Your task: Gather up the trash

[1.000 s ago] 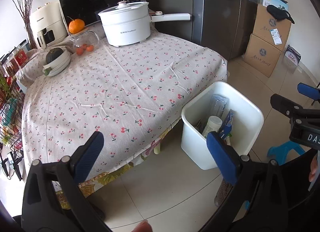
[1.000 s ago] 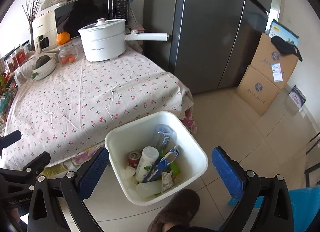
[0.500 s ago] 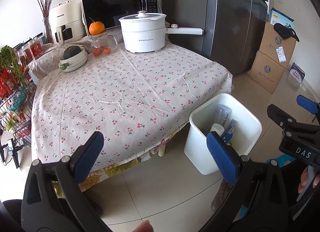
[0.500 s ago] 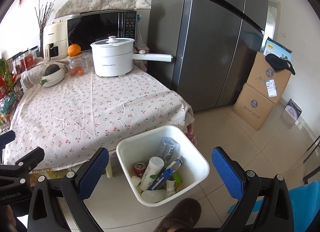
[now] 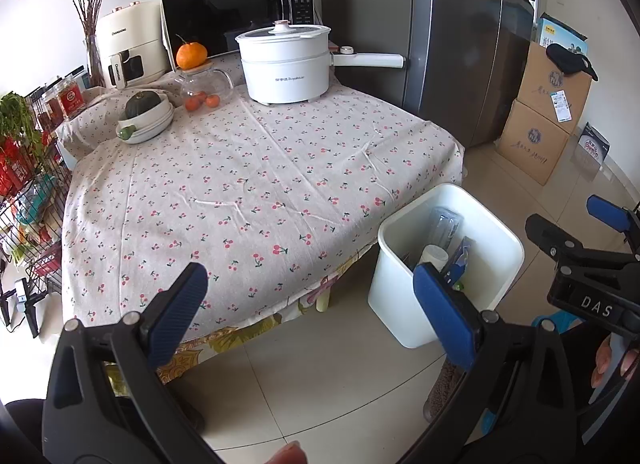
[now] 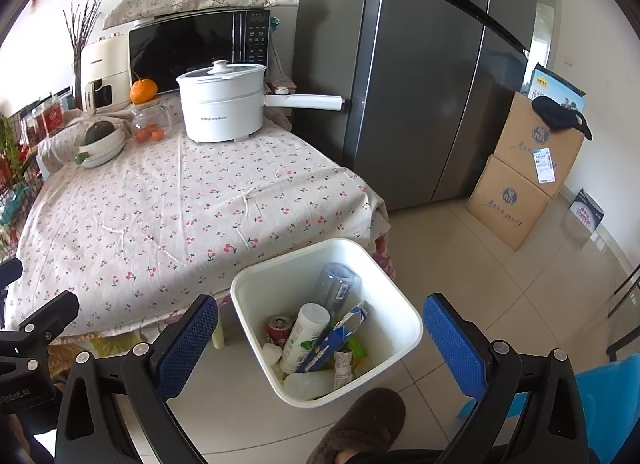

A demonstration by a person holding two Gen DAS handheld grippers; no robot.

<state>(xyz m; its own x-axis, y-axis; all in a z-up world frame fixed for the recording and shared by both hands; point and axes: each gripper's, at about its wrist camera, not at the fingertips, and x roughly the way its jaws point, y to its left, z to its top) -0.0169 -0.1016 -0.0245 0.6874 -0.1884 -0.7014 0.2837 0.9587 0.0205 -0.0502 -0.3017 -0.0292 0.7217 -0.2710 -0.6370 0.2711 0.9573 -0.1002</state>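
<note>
White square trash bin (image 6: 404, 318) sits upright on the floor, right by the tabletop's corner. It holds a red can (image 6: 279, 327), a white bottle (image 6: 304, 334), a blue-white carton (image 6: 340, 334) and a clear plastic bottle (image 6: 336, 288).

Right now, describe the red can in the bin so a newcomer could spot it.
Find the white bin on the floor at the cherry-print table's corner. Inside, low on the table side, the red can stands upright beside the taller white-and-green bottle. It is the only red item there.
</note>
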